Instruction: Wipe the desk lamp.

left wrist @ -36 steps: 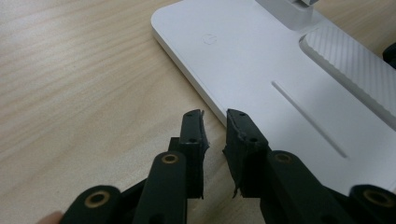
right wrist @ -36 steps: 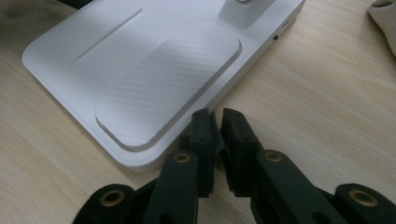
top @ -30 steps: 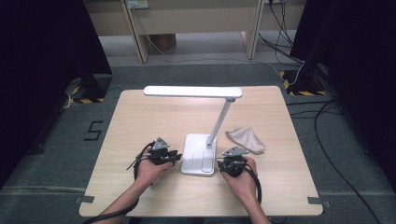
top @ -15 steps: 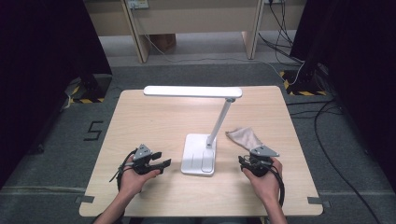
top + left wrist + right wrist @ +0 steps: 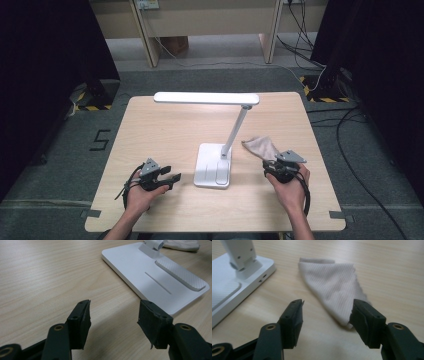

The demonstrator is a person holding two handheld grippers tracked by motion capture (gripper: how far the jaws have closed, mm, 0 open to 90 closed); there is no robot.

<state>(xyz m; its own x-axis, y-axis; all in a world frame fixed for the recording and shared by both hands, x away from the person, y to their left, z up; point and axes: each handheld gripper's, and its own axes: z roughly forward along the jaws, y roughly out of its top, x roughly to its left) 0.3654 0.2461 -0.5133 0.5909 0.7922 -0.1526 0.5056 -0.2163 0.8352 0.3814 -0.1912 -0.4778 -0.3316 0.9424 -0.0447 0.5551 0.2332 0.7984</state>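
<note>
Lining up on the cloth [image 5: 332,287]: right tool [image 5: 325,315] open, jaws just widened, nothing gripped; cloth lies beside lamp base [image 5: 213,171] on tabletop [image 5: 165,125]. Left tool [image 5: 113,315] open, idle. Next: advance, pinch the near corner.

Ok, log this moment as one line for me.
left gripper: open, empty, beside lamp base | right gripper: jaws just opening, nothing gripped, at cloth corner

One lamp [image 5: 215,145], one cloth [image 5: 260,147], two tongs.
</note>
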